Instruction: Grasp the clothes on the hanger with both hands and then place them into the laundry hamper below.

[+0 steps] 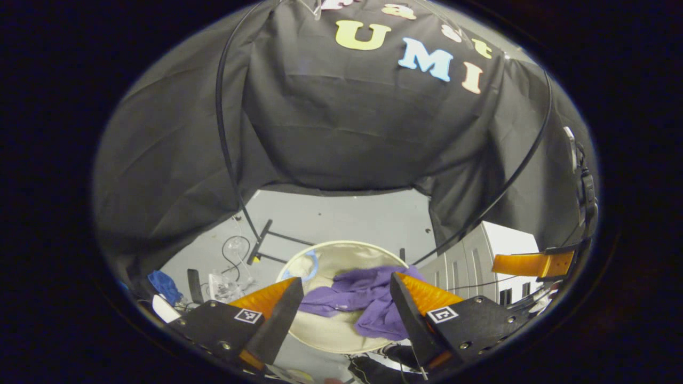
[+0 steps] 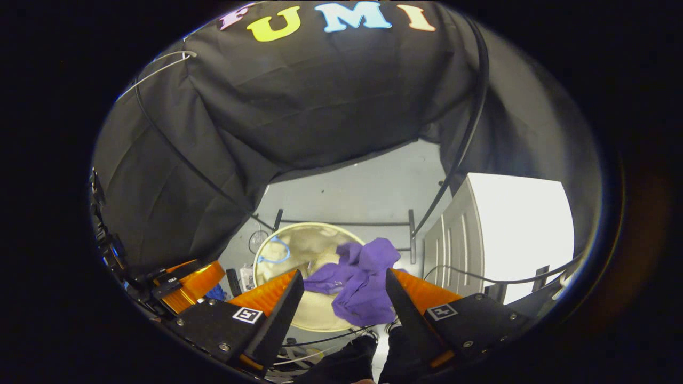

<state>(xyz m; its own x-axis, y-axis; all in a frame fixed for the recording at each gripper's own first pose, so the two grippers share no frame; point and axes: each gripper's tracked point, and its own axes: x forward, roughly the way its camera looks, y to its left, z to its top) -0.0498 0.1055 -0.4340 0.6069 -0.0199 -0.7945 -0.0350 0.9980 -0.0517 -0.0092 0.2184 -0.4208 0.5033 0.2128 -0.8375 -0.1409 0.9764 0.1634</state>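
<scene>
Left gripper view: left gripper [image 1: 346, 309] fingers spread wide, nothing btwn them. Crumpled purple cloth garment [image 1: 368, 304] lies below, past the fingertips, draped in and over the near rim of the round cream laundry hamper [image 1: 341, 250].

Right gripper view: right gripper [image 2: 344, 298] fingers wide too, empty. Same garment [image 2: 363, 282] beyond the tips, over the hamper [image 2: 299, 234] edge.

Dim booth, glaring cabinet [image 2: 515, 224], fisheye warp
</scene>
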